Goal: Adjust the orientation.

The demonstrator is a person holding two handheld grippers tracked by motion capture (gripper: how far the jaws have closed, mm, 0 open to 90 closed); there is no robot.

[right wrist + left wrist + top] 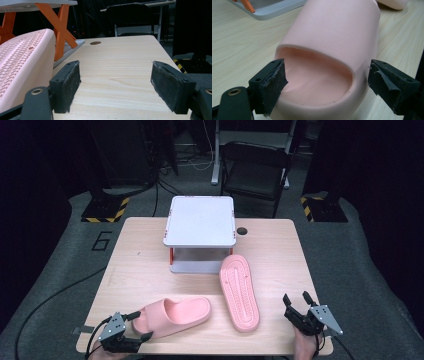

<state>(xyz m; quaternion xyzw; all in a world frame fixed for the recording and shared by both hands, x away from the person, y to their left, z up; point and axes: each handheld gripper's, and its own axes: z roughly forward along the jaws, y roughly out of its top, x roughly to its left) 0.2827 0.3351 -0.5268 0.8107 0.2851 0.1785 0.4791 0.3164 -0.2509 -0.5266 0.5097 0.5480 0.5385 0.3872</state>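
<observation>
Two pink slippers lie on the tabletop (135, 250) in front of a white rack (201, 220). The upright slipper (175, 316) rests sole down near the front edge, its heel end toward the left tongs (139, 326). In the left gripper view those tongs stand released, one pad (274, 82) at either side of the heel, the near one overlapping the rim, neither pressing, so the slipper sits on the wood by its own weight. I judge they are spread wide in order to straddle the broad heel. The flipped slipper (240, 292) lies tread up, slanting away from the rack's front corner. The right tongs (296, 301) rest low at the front right corner, just right of that slipper's toe, jaws released with bare wood between them, probably waiting their turn. The rack's lower shelf looks like the likely destination.
</observation>
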